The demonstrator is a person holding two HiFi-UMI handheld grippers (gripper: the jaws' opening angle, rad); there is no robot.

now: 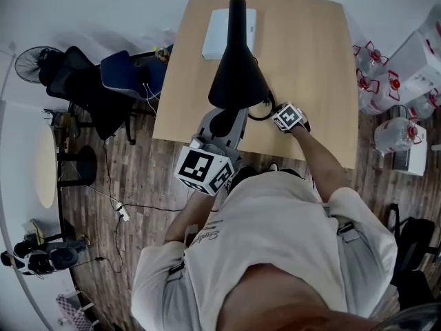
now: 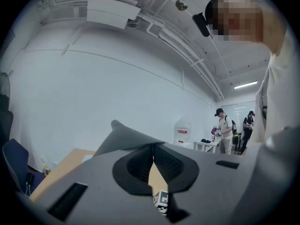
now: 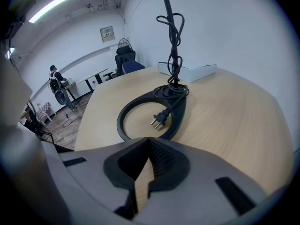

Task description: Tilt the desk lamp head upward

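Lamp head [image 1: 238,81], a black cone, is hanging over the near half of the wooden table [image 1: 310,61], with its stem [image 1: 237,19] running away from you toward the far edge. You are holding your left gripper [image 1: 224,126] right under the cone's near rim; in the left gripper view [image 2: 153,146] its jaws are pressing together at the tips, and the grey shell of the cone [image 2: 124,135] is rising just beyond them. Whether the rim is being pinched in that closed line you cannot tell.

Your right gripper [image 1: 279,114] is sitting low on the table, just beside the lamp's ring-shaped base [image 3: 120,118]. Its jaws [image 3: 149,142] are also meeting at the tips, clamping nothing, only bare tabletop showing in the gap lower down. A black plug [image 3: 158,120] is lying inside the ring, and the cord [image 3: 173,41] is winding up around the stem.

A flat white box [image 1: 215,33] is lying behind the stem near the far edge. Office chairs [image 1: 117,74] are standing left of the table, and water bottles [image 1: 393,133] are crowding the floor on the right.
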